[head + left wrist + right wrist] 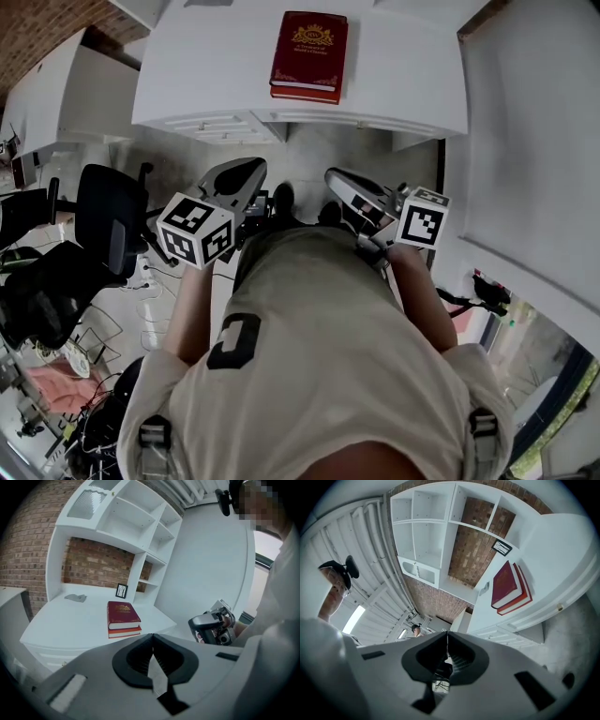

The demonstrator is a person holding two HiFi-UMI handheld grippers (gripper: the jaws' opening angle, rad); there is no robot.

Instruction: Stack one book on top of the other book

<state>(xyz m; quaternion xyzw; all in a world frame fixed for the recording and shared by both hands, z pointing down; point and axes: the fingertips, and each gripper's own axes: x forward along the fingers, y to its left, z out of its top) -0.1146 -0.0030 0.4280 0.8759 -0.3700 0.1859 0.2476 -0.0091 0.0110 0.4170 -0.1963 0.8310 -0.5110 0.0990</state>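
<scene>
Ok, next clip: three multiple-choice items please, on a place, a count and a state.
1. The dark red hardcover book lies: A on the floor; B on the orange-red book; C on a shelf.
2. Books on the white desk: A one; B two; C four.
3. The fingers of the left gripper are: A wide apart; B closed on a book; C closed, empty.
Answers: B, it rests flat on the lower book; B, two covers show stacked; C, the fingers meet with nothing between.
</scene>
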